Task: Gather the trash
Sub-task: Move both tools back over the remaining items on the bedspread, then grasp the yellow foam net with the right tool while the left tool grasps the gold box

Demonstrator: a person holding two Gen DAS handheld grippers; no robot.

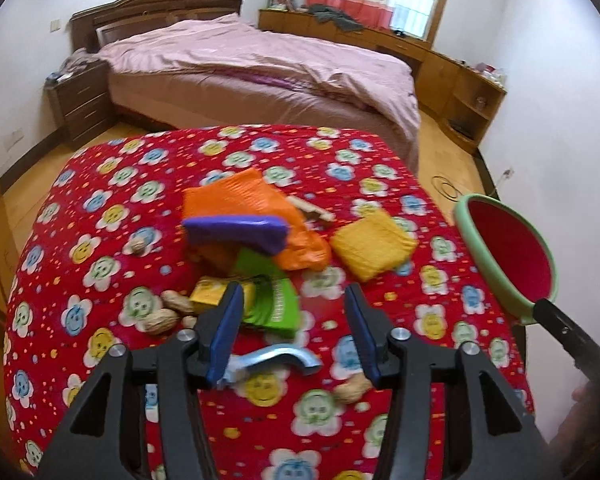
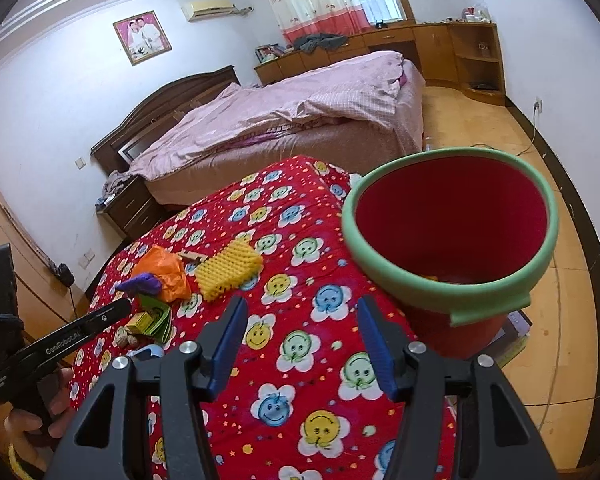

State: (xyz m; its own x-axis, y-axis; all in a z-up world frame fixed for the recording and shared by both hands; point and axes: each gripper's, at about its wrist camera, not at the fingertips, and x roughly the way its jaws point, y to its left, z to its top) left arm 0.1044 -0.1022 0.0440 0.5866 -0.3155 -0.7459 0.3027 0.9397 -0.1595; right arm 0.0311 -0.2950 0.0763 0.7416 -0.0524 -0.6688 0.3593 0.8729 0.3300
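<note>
Red flowered desk cloth (image 1: 112, 216) carries trash: orange bag (image 1: 252, 204), peanuts (image 1: 162, 320) at 9 o'clock of the left claw (image 1: 294, 312), half open, empty. Right claw (image 2: 300, 332) likewise empty, bucket (image 2: 452, 280) at 1 o'clock.

Two handheld black grippers with blue-padded fingers

The left gripper (image 1: 292, 312) and right gripper (image 2: 300, 340) share one build: angular black frames with triangular cut-outs, round silver screws at the pivots, and flat blue pads on the fingers (image 1: 226, 332). Seen from the right wrist, the left one's black side bar bears white "GenRobot.AI" lettering, a black strap wraps its upright handle, and a hand (image 2: 28, 424) is at its grip.
</note>
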